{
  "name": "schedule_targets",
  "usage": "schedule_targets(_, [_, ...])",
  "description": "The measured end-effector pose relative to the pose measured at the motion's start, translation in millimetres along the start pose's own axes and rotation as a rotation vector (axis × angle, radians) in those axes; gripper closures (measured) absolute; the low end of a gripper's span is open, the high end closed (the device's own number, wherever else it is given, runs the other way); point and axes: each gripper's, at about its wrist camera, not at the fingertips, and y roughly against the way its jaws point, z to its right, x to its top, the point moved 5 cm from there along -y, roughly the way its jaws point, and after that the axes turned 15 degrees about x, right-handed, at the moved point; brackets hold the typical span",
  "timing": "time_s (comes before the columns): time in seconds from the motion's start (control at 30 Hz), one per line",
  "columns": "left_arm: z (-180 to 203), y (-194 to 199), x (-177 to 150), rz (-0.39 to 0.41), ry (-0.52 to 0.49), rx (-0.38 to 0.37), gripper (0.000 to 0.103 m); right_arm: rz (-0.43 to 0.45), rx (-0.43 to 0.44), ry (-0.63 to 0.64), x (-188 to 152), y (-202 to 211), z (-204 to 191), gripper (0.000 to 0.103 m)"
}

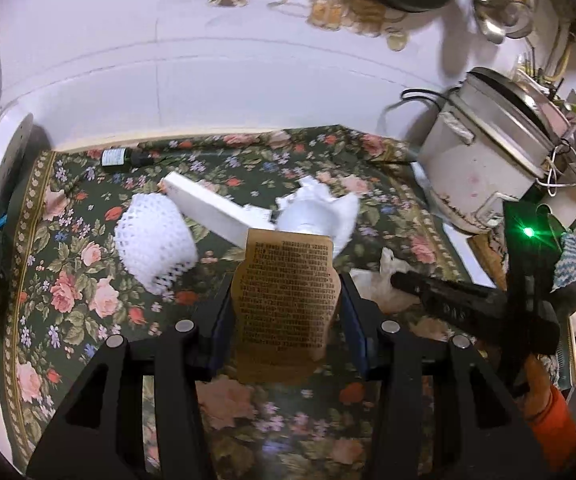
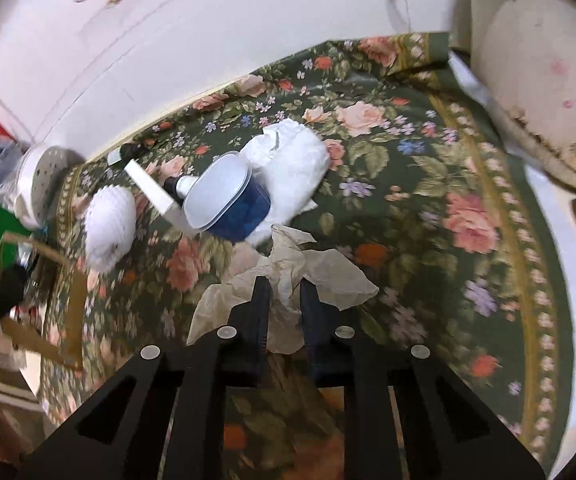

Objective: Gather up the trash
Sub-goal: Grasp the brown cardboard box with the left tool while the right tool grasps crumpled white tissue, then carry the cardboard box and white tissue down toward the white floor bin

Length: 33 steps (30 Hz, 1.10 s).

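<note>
In the left wrist view, the left claw (image 1: 286, 276) is clenched on a brown paper bag printed with dark text (image 1: 286, 300), held upright above the surface covered by a dark green floral cloth (image 1: 68, 280). Beyond the bag lie a white foam fruit net (image 1: 154, 240), a long white cardboard box (image 1: 208, 210) and a crumpled white paper wad (image 1: 319, 208), the box resting between the net and the wad. A small dark bottle with a white label (image 1: 122, 158) lies on its side near the white wall. A worn white rice cooker with a metal lid (image 1: 483, 160) stands at the right. The right claw (image 1: 403, 282) reaches in from the right, its tips on a crumpled beige tissue (image 1: 375, 280), below an orange sleeve (image 1: 551, 412).

In the right wrist view, the right claw (image 2: 284, 292) is pressed down on the cloth (image 2: 447, 184), its jaws pinched onto the beige tissue (image 2: 288, 268), which bunches up between them and spreads out on both sides. Just beyond the tissue, a blue plastic tub with a translucent lid (image 2: 228, 196) lies tipped on its side against the white paper wad (image 2: 291, 164), with the white box (image 2: 152, 190) and foam net (image 2: 110, 224) to its left. The brown bag (image 2: 48, 300) is blurred at the left edge.
</note>
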Motion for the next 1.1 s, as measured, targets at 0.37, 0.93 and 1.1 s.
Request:
schedule_targets(0.37, [49,75,-39,0.088,0.097,0.072,0.055,0.085,0.054,0.199,-25,111,-25,0.089])
schedule_targets(0.93, [67,190,-113,0.178,0.076,0.105,0.055,0.186,0.131,0.298,-107,203,-93,0.089])
schedule_targets(1.1, [53,219,-151,0.186,0.050,0.065,0.055,0.185,0.096,0.280,-154,212,-118,0.089])
